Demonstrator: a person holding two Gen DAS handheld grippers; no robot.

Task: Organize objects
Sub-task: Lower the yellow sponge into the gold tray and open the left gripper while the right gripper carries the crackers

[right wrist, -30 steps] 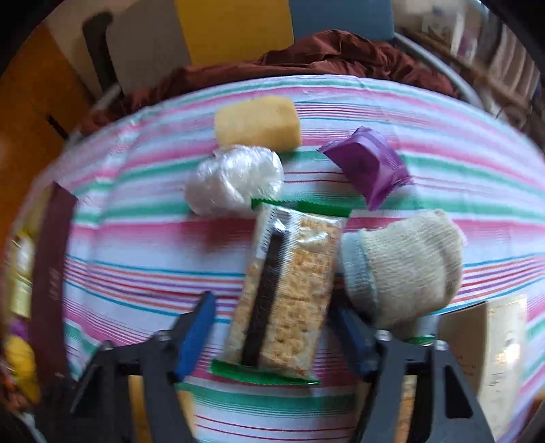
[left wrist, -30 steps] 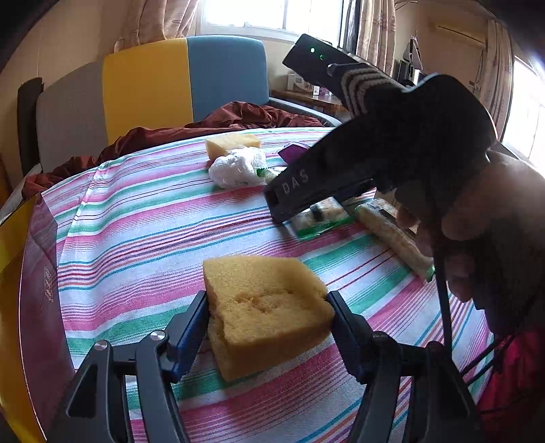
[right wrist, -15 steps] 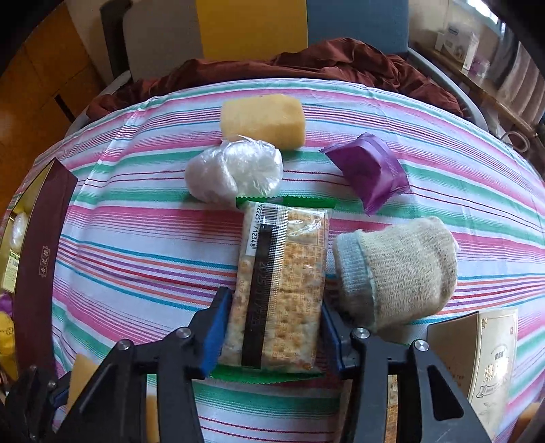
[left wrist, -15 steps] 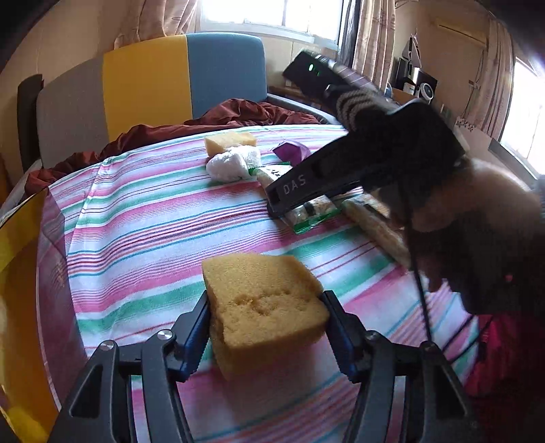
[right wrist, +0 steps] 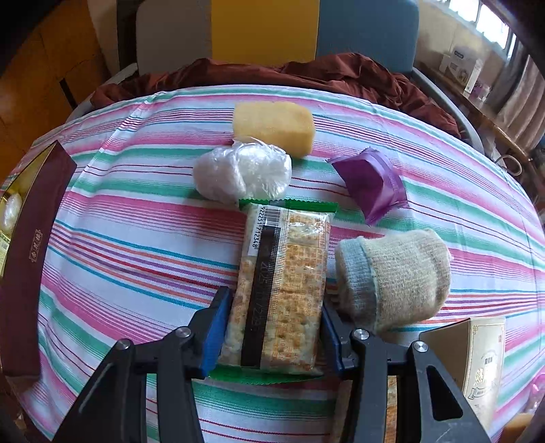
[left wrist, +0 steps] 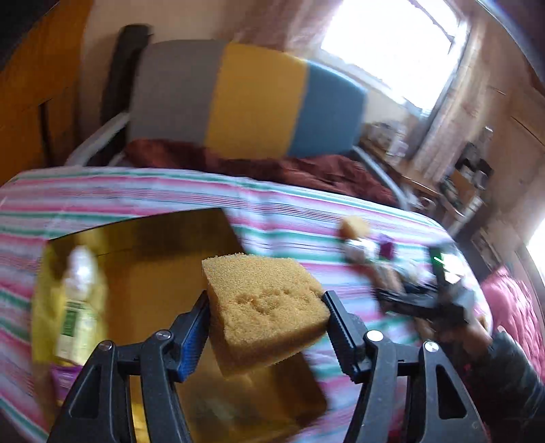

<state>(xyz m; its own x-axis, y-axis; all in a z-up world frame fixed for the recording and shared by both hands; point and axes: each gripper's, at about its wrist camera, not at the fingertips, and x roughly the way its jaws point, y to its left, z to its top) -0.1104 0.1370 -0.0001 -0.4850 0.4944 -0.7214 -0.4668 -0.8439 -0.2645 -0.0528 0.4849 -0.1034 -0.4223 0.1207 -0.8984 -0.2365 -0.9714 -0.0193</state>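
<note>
My left gripper (left wrist: 265, 327) holds a yellow sponge (left wrist: 265, 300) in the air over an open gold-lined box (left wrist: 153, 245) at the table's left side. Its pads touch the sponge's sides, and the jaws are opening slightly. This view is motion-blurred. My right gripper (right wrist: 272, 327) points down at the striped tablecloth (right wrist: 136, 238). It is shut on the near end of a cracker packet (right wrist: 282, 272), which lies flat. The right gripper (left wrist: 425, 303) also shows blurred at the right of the left wrist view.
Around the crackers lie a rolled sock (right wrist: 395, 276), a purple sachet (right wrist: 371, 184), a white plastic bundle (right wrist: 243, 173) and a second sponge (right wrist: 272, 126). A cream carton (right wrist: 477, 357) stands at the right. A bottle (left wrist: 76, 306) lies in the gold box. Beyond the table is a chair (right wrist: 265, 30).
My left gripper has risen with the sponge and swung left from the open tablecloth to above the gold box. The right gripper's fingers have closed onto the cracker packet's sides.
</note>
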